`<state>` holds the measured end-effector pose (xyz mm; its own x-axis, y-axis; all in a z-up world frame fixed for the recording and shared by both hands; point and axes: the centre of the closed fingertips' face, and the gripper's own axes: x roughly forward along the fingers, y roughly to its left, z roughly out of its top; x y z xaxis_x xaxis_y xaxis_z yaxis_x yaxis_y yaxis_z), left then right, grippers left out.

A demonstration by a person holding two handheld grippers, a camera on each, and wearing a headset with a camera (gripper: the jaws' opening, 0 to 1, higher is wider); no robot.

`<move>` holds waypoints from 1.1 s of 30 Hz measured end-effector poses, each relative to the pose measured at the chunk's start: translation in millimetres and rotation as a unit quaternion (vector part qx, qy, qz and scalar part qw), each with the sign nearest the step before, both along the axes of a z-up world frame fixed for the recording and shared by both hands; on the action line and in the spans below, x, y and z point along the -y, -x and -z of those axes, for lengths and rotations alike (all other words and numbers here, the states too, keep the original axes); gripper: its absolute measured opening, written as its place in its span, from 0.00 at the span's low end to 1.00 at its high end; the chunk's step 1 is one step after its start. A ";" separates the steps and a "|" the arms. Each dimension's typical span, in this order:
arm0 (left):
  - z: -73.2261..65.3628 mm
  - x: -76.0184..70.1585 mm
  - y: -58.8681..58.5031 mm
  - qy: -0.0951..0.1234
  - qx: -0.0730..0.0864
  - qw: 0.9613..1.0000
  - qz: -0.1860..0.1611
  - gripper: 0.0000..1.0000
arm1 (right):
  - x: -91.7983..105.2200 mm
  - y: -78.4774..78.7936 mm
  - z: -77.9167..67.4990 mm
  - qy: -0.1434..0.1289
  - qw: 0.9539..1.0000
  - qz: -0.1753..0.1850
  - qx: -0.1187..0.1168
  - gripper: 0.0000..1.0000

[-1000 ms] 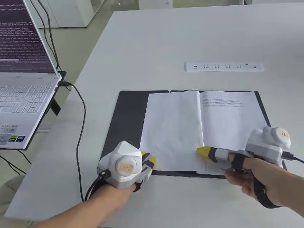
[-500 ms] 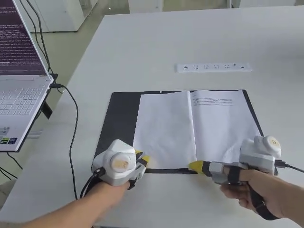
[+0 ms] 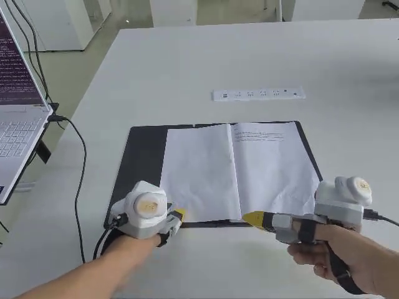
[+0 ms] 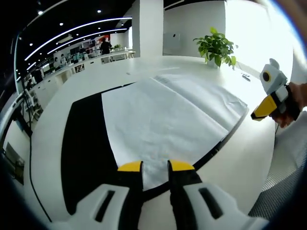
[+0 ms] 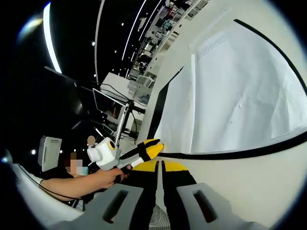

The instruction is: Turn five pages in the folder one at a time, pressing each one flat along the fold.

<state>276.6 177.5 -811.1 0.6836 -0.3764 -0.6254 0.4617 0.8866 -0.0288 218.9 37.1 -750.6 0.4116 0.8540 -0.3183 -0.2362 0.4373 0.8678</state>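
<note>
White workbench (image 3: 187, 56), folder (image 3: 144, 163) open flat, left gripper (image 3: 176, 215) jaws slightly parted at page (image 3: 199, 171) near edge, right gripper (image 3: 250, 218) jaws closed, empty

Free table on most sides of the folder (image 3: 146, 162)
The table (image 3: 206, 56) lies bare to the folder's right and along its near edge, between the left gripper (image 3: 176, 216) and the right gripper (image 3: 252, 218), which sit well apart. Past the far edge a power strip (image 3: 259, 94) lies crosswise, near but not touching. On the left a cable (image 3: 81, 177) trails from the laptop (image 3: 15, 131).
</note>
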 end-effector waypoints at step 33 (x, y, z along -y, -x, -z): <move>-112.9 -13.1 50.4 0.036 0.064 0.997 -0.014 0.63 | 111.0 11.3 -73.7 0.226 0.942 0.128 0.211 0.65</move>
